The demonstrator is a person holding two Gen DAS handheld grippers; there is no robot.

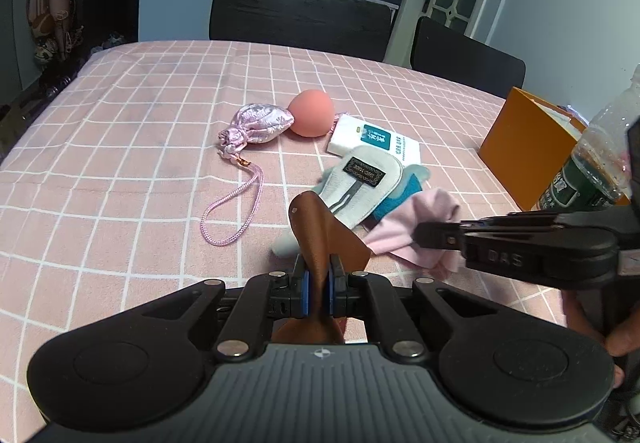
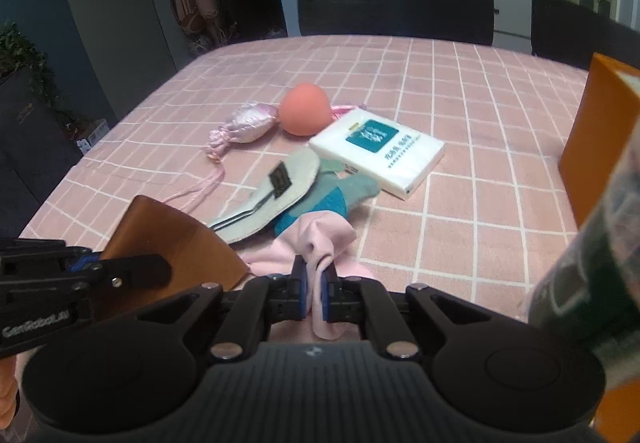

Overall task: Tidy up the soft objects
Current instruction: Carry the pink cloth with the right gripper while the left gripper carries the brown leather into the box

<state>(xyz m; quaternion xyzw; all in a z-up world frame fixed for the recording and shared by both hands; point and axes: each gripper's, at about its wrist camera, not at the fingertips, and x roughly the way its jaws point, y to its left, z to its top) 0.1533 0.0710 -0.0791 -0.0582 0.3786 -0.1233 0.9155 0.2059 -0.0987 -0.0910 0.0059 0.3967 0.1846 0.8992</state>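
The right tongs (image 2: pixel 314 293) were clamped on a fold of the pink cloth (image 2: pixel 320 243), lying on the worktop (image 2: pixel 460 183) beside the grey insole (image 2: pixel 276 191); the left tongs (image 1: pixel 319 285) pinched a brown sheet (image 1: pixel 316 235). A slow, straight lift would probably free the cloth without dragging the insole

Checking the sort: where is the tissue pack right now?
In both views the tissue pack lies on the tablecloth, just right of the ball and behind the socks.

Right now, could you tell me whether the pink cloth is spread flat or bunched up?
Bunched up: the pink cloth lies crumpled, one fold pinched in the right gripper.
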